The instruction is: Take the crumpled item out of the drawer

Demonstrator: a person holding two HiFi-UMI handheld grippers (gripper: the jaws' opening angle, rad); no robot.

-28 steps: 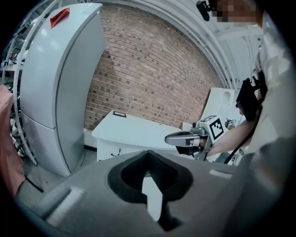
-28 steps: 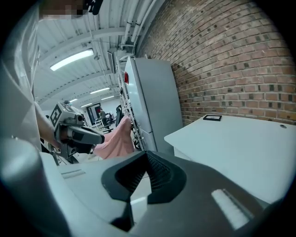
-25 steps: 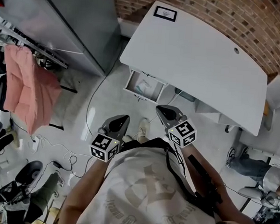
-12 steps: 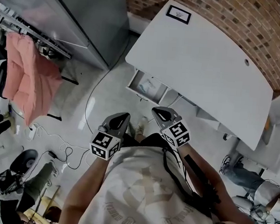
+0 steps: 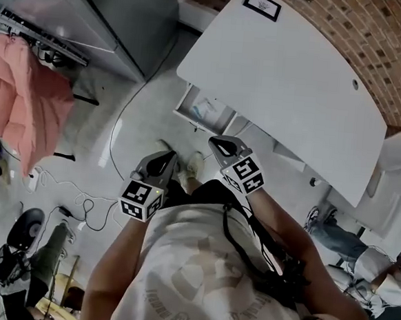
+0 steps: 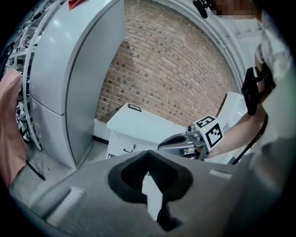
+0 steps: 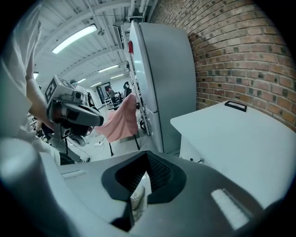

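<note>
Both forearms reach forward from the torso at the centre of the head view. The left gripper (image 5: 164,161) and right gripper (image 5: 219,145) each have jaws pressed together on nothing, tips aimed up-frame. Just above them stands the open drawer (image 5: 189,122), with the pale crumpled item (image 5: 206,111) inside, untouched. The shirt print (image 5: 201,280) is unreadable. A black-framed tag (image 5: 262,3) sits on the desk (image 5: 295,94).
</note>
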